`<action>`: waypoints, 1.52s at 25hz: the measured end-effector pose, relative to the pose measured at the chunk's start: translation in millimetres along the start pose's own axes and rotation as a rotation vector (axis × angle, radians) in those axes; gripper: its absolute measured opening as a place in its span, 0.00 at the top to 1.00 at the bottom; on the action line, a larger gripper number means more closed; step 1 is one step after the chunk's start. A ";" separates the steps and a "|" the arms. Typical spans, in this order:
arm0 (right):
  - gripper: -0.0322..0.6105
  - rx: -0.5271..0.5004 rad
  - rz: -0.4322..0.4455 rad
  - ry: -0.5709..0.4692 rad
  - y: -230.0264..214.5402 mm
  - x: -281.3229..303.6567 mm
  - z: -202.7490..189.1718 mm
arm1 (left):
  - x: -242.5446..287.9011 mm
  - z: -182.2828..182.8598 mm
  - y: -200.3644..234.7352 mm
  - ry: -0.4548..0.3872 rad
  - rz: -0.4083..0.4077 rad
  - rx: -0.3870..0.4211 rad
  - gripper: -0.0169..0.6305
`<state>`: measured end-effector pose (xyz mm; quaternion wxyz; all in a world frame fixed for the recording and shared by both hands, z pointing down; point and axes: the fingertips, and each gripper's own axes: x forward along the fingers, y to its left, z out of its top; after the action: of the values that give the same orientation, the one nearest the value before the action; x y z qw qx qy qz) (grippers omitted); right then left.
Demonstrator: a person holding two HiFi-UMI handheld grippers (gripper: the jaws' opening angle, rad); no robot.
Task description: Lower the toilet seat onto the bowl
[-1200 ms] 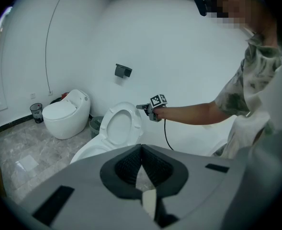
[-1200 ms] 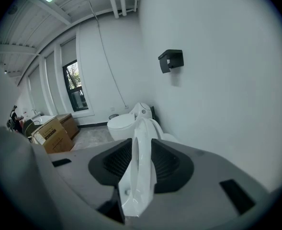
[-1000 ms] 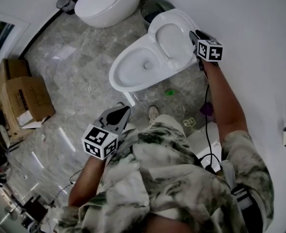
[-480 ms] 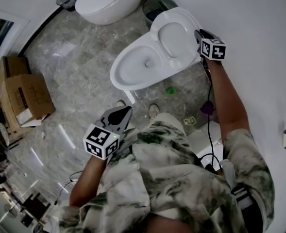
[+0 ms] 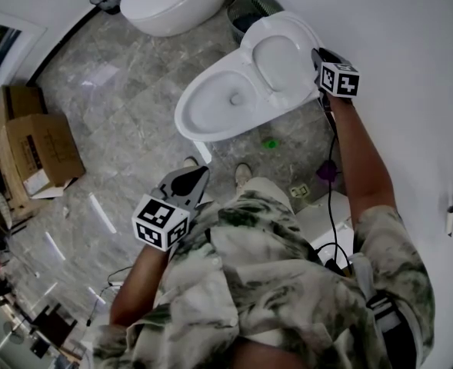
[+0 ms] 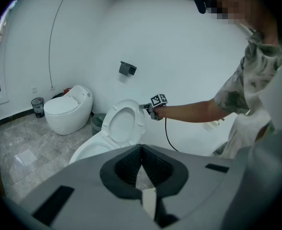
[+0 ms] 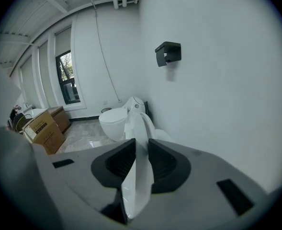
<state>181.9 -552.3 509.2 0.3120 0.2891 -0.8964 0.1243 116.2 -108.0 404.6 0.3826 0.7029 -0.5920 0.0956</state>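
Right gripper (image 7: 140, 146), jaws just closing, pinches the thin edge of the upright toilet seat (image 5: 276, 58) above the bowl (image 5: 211, 112) — a shallow bite may slip and let it slam; left gripper (image 6: 141, 150) idle, pressed shut.

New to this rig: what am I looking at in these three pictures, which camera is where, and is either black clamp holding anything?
No robot here: a person stands in a bathroom with a hand-held two-jaw gripper in each hand. The head view looks steeply down from the person's head; the other two come from cameras riding on each gripper, looking along its jaws. The right gripper reaches to the raised toilet seat; its jaws have just been closing and now clamp the seat's edge. The left gripper hangs near the person's waist, jaws together, empty. Below the seat is the open bowl; a second toilet and cardboard boxes stand on the grey floor.
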 end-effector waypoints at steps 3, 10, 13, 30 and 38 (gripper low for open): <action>0.80 0.000 0.010 -0.002 6.6 -0.9 2.0 | -1.8 0.4 4.2 -0.005 -0.006 -0.004 0.94; 0.79 -0.013 0.036 0.007 22.8 -5.9 2.1 | -5.4 1.7 12.4 -0.015 -0.016 -0.002 0.94; 0.79 -0.022 0.044 0.013 33.4 -9.1 3.5 | -10.4 3.1 17.2 -0.017 -0.019 0.001 0.94; 0.78 -0.049 0.076 0.022 76.7 -19.7 0.8 | -23.9 7.5 36.6 -0.028 -0.034 0.020 0.94; 0.77 -0.077 0.108 0.038 112.7 -24.1 -1.6 | -32.6 13.2 50.9 -0.038 -0.045 0.027 0.94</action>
<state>130.9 -450.6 490.5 0.3325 0.2256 -0.9089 0.1117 56.7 -92.1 397.9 0.3636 0.7231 -0.5817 0.0815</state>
